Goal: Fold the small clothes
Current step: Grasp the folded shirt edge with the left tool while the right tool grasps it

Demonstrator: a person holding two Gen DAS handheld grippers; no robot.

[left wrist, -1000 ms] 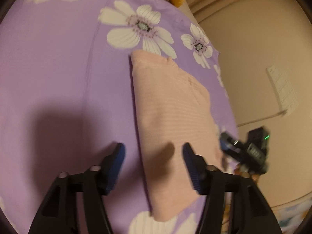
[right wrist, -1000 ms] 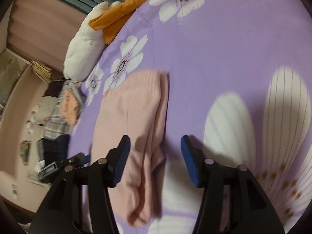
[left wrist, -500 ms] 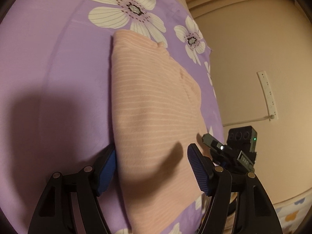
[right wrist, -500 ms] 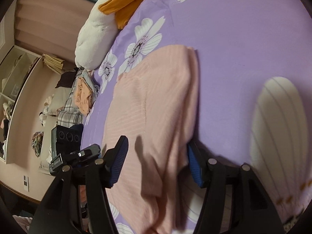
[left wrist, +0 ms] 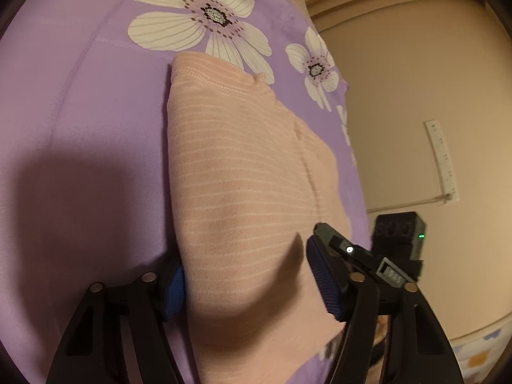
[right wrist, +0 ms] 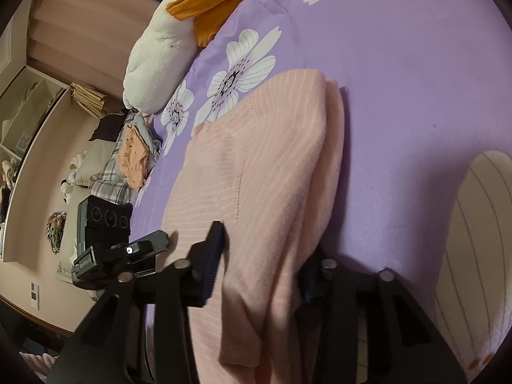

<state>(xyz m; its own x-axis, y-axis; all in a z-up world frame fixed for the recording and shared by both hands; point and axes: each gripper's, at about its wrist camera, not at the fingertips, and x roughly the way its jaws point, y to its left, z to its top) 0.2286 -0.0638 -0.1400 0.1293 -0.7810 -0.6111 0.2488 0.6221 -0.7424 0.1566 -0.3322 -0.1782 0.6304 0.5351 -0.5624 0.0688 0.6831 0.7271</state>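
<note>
Both my claws, left gripper [left wrist: 244, 283] and right gripper [right wrist: 260, 267], gape wide astride the pink garment's [left wrist: 252, 192] near end by the bed's [left wrist: 80, 121] side edge, ready to pinch for another fold.

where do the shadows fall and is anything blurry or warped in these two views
Left wrist view: a broad dark shadow lies on the purple bedspread left of the pink garment, and the wall edges bow from fisheye distortion. Right wrist view: the left gripper looks soft, and the right gripper shades the garment's near end.
</note>
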